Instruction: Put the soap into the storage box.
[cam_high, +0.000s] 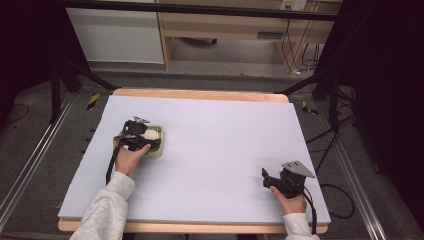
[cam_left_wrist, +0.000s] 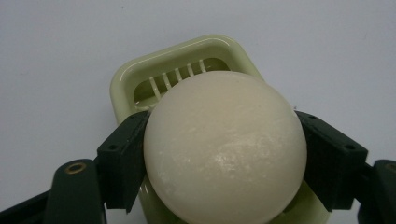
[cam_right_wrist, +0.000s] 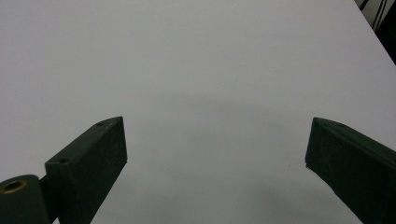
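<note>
Left gripper (cam_high: 145, 140), w/ jaws pinching a round cream soap (cam_left_wrist: 224, 149), holds it right over the pale green slotted soap dish (cam_left_wrist: 140, 77) near the worktop's (cam_high: 225, 145) left edge, prob. so it can seat or lift cleanly. Right gripper (cam_high: 272, 181) sits near the front right corner, jaws spread, nothing between them, likely just parked clear.

Premises: a lab-style recording station. A table (cam_high: 200, 150) with a pale sheet over a wooden top stands inside a black metal frame (cam_high: 200, 9). Loose cables (cam_high: 320, 150) trail on the grey floor at 3 o'clock; wooden cabinets (cam_high: 225, 25) at 12 o'clock.
</note>
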